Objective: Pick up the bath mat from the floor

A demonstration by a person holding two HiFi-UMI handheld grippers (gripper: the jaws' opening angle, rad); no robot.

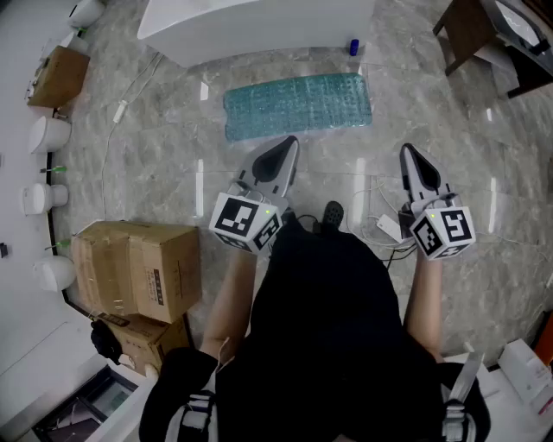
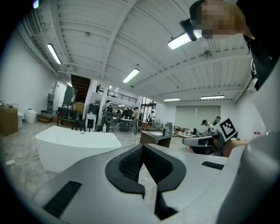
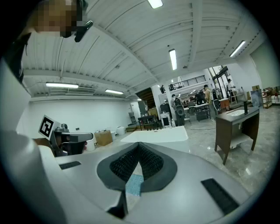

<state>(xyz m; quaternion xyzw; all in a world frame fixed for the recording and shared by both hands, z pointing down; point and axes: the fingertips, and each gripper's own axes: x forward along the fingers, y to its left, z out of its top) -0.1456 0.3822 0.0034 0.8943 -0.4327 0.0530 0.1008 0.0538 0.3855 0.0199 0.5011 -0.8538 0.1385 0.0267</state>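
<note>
Bath mat (image 1: 298,104), teal and knobbly, is seen lying flat on the marble floor (image 1: 173,173) just in front of the white bathtub (image 1: 251,26), with its long side parallel to the tub's near wall. No edge is lifted. A small blue bottle (image 1: 353,46) is noted against the tub's near right corner.

Left gripper (image 1: 289,145) is held high, well back from the bathtub, so that the mat lies between it and the tub. Its jaws are pressed together tip to tip and nothing is pinched; only bare floor is glimpsed through the hollow behind the tips in the left gripper view.

Right gripper (image 1: 408,154) is held equally far back from the tub, with its jaws likewise closed on nothing. A sliver of teal is seen through its hollow in the right gripper view; that is judged to be the mat lying beyond, not anything gripped.

Stacked cardboard boxes (image 1: 138,268) are noted well away from the tub and out of the likely path.

Step in hand is judged to be the start: the reach is not yet made and the mat is untouched.

Next move, as judged: the jaws are to be spread and the grippers lowered to the mat edge farthest from the tub. A thin mat flat on smooth stone offers little to bite, so one jaw would have to be worked under the edge, then closed and peeled upward
</note>
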